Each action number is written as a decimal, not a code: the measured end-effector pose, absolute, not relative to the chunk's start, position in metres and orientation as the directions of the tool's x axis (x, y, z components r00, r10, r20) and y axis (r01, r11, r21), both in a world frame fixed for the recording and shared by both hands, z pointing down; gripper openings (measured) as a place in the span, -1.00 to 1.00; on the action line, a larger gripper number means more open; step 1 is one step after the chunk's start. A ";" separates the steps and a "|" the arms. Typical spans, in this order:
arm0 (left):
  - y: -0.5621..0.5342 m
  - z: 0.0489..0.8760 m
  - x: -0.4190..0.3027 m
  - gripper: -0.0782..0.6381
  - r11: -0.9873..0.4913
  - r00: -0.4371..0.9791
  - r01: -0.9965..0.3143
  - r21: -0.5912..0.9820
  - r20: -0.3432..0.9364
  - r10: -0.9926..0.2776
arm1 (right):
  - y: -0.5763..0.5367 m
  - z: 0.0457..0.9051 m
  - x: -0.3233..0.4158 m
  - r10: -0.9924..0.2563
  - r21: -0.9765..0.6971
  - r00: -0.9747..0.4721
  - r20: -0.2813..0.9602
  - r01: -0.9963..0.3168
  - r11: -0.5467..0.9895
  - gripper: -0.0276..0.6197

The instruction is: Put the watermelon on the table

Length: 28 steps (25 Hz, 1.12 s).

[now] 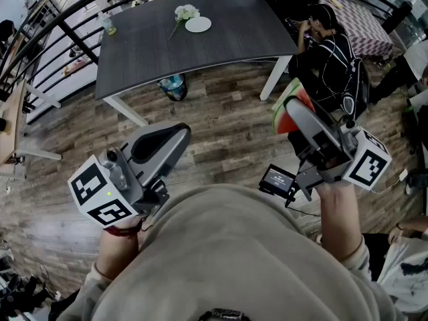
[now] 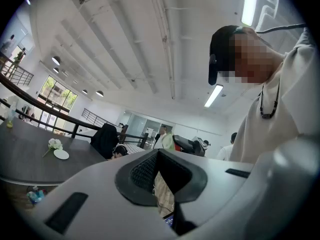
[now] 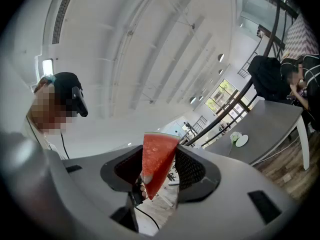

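Note:
A red watermelon slice (image 1: pixel 302 97) with a green rind sticks up between the jaws of my right gripper (image 1: pixel 294 112), which is shut on it. In the right gripper view the slice (image 3: pixel 157 159) hangs point down between the two dark pads of the gripper (image 3: pixel 159 170). My left gripper (image 1: pixel 175 136) is held low at the left, shut and with nothing in it; its tips meet in the left gripper view (image 2: pixel 159 156). The dark grey table (image 1: pixel 221 39) stands ahead across the wooden floor, well beyond both grippers.
On the table lie a white plate (image 1: pixel 198 24), a white flower (image 1: pixel 186 12) and a bottle (image 1: pixel 107 24). A person in black (image 1: pixel 331 52) sits at its right end. A blue object (image 1: pixel 172 85) lies under the table. Black railings (image 1: pixel 40 39) run along the left.

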<state>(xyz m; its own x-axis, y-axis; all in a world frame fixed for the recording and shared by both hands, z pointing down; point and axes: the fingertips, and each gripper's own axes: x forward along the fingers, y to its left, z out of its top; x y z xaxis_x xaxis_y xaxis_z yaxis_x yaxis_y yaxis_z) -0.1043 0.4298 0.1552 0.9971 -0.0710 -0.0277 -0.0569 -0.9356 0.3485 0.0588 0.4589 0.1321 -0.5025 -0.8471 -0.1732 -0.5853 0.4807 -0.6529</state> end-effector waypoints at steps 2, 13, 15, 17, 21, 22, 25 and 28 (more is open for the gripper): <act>0.429 0.155 -0.104 -0.76 -0.936 0.997 -0.057 0.349 -0.029 -0.072 | 0.458 0.132 0.058 -0.846 -0.653 -0.504 -0.174 -0.584 0.482 -0.28; 0.431 0.156 -0.104 -0.76 -0.930 0.997 -0.059 0.363 -0.017 -0.070 | 0.458 0.131 0.060 -0.848 -0.670 -0.500 -0.174 -0.572 0.474 -0.28; 0.431 0.157 -0.103 -0.76 -0.928 0.997 -0.063 0.368 -0.014 -0.073 | 0.458 0.133 0.060 -0.848 -0.675 -0.501 -0.172 -0.568 0.472 -0.28; 0.433 0.158 -0.100 -0.76 -0.926 0.997 -0.066 0.372 -0.012 -0.076 | 0.460 0.136 0.064 -0.850 -0.683 -0.499 -0.171 -0.562 0.467 -0.28; 0.440 0.159 -0.084 -0.76 -0.927 0.998 -0.063 0.370 -0.004 -0.069 | 0.469 0.141 0.079 -0.852 -0.694 -0.490 -0.184 -0.549 0.465 -0.28; 0.442 0.159 -0.079 -0.76 -0.927 0.998 -0.062 0.371 0.000 -0.066 | 0.472 0.141 0.084 -0.853 -0.697 -0.486 -0.189 -0.545 0.465 -0.28; 0.443 0.161 -0.063 -0.76 -0.925 0.998 -0.059 0.375 0.007 -0.061 | 0.477 0.147 0.098 -0.858 -0.709 -0.477 -0.190 -0.539 0.456 -0.28; 0.438 0.164 -0.044 -0.76 -0.921 0.999 -0.042 0.388 0.008 -0.042 | 0.476 0.155 0.118 -0.870 -0.709 -0.463 -0.172 -0.554 0.435 -0.28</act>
